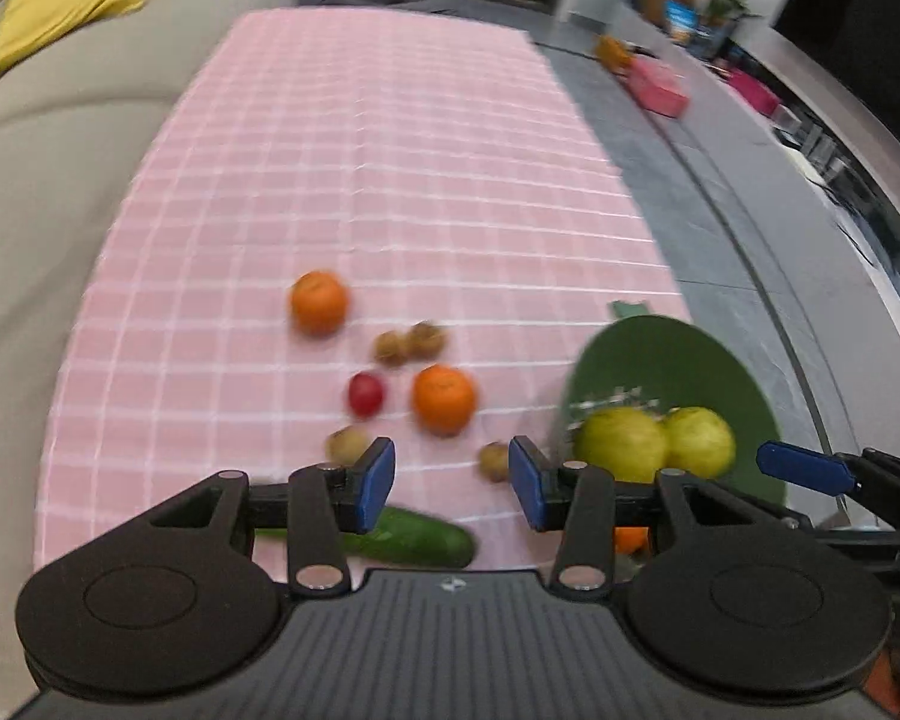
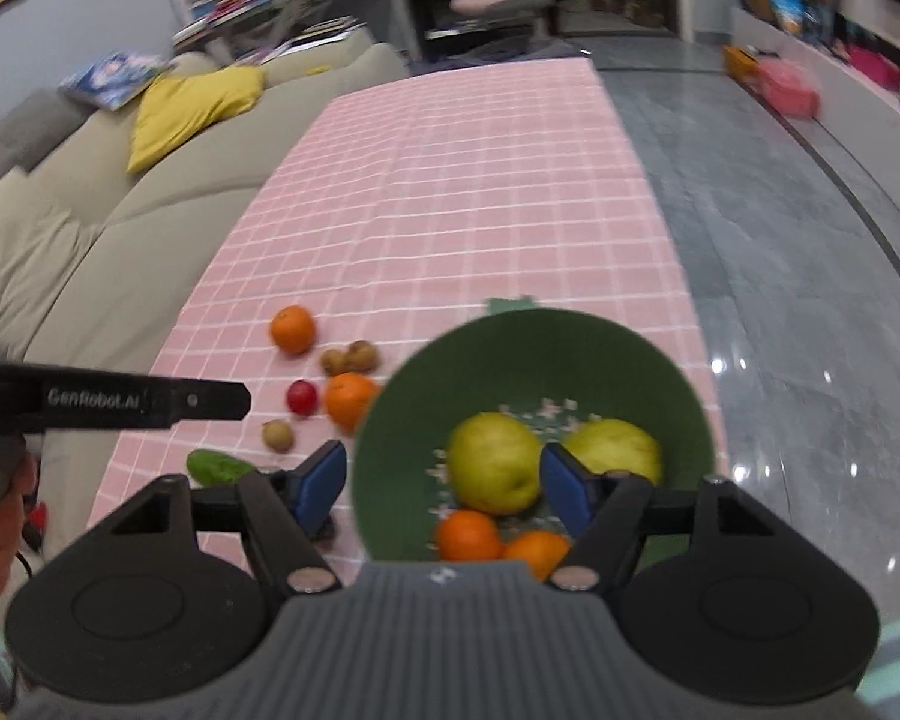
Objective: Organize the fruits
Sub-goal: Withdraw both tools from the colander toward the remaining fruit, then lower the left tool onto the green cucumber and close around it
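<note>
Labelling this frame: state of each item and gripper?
green bowl: upright, holds fruit
two yellow-green fruits: in bowl
two oranges in bowl: near edge
two loose oranges: on cloth
red fruit: on cloth
cucumber: lying flat on cloth
left gripper: open, empty
right gripper: open, above bowl

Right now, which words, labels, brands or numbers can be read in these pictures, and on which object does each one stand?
"GenRobot.AI": white lettering on the black finger of the left gripper, seen in the right wrist view.
Small emblem on the grey ribbed housing: too small to read.
Books and packages in the background: too blurred to read.
</note>
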Action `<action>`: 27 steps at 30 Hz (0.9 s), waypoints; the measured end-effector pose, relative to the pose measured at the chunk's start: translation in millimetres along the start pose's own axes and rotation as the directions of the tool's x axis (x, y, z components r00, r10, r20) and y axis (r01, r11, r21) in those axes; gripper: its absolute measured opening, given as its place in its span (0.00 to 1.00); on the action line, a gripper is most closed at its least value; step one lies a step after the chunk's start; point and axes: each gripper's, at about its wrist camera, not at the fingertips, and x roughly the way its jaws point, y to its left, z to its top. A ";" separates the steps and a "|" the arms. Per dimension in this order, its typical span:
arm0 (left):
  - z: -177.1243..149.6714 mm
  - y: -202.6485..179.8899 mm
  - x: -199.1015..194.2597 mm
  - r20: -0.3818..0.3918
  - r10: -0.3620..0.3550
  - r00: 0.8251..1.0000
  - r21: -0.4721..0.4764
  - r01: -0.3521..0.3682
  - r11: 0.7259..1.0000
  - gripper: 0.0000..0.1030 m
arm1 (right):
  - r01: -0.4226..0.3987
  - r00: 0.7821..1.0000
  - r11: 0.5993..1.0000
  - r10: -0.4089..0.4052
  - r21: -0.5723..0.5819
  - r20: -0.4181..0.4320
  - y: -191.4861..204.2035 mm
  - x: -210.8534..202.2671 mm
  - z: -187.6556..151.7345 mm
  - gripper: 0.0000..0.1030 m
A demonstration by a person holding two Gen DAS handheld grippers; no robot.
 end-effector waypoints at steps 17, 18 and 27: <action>-43.5 92.4 30.6 -0.165 -0.011 0.986 -0.476 -0.070 0.876 0.60 | -0.079 0.995 0.969 0.061 -0.235 -0.082 69.7 54.6 3.8 0.26; -43.7 92.3 32.2 -0.159 -0.016 0.987 -0.492 -0.065 0.868 0.65 | -0.081 0.994 0.966 0.062 -0.247 -0.086 72.9 58.9 4.1 0.26; -45.0 83.9 59.8 -0.162 -0.051 0.985 -0.642 -0.067 0.763 0.68 | -0.057 0.994 0.956 0.026 -0.289 -0.107 79.0 88.4 12.2 0.27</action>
